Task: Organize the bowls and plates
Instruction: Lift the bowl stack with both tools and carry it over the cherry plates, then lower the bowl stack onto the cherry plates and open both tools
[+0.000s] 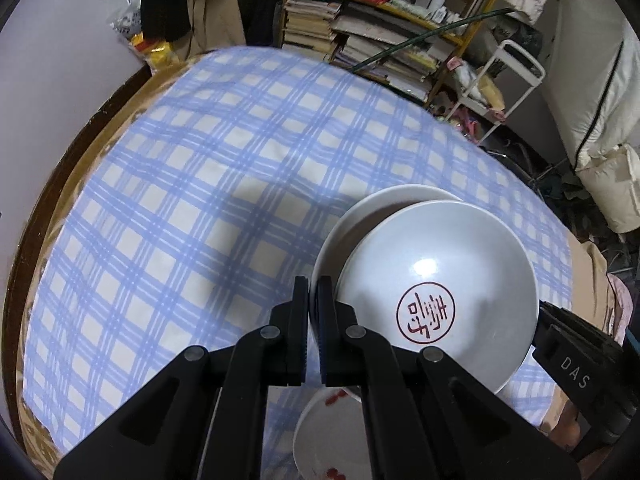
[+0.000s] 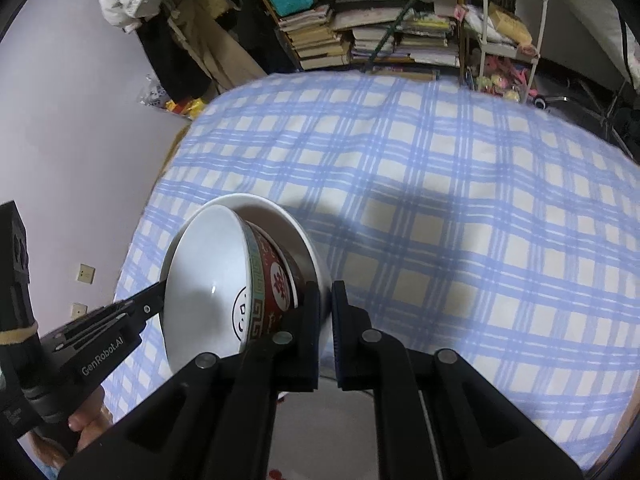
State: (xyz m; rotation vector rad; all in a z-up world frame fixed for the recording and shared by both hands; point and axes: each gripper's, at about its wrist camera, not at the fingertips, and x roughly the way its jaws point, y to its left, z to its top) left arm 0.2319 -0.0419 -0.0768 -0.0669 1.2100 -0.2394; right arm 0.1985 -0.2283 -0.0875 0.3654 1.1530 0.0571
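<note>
A white plate (image 1: 344, 228) hangs above the table with a bowl (image 1: 440, 280) standing in it. The bowl is white inside with a red seal mark. Its outside (image 2: 276, 280) is red with a green patterned band. My left gripper (image 1: 314, 308) is shut on the plate's left rim, and shows from the right wrist view as left gripper (image 2: 160, 294). On the opposite rim of the plate (image 2: 292, 220) my right gripper (image 2: 326, 312) is shut. A second white plate (image 1: 332, 436) with red marks lies on the table below, mostly hidden by my fingers.
A blue-and-cream checked cloth (image 1: 180, 200) covers the round table, whose dark wooden edge (image 1: 44, 208) shows at the left. Behind stand a shelf of stacked books (image 1: 380, 40), a white cart (image 1: 516, 76) and hanging clothes (image 2: 192, 40). A person's hand (image 2: 86, 420) holds the left gripper.
</note>
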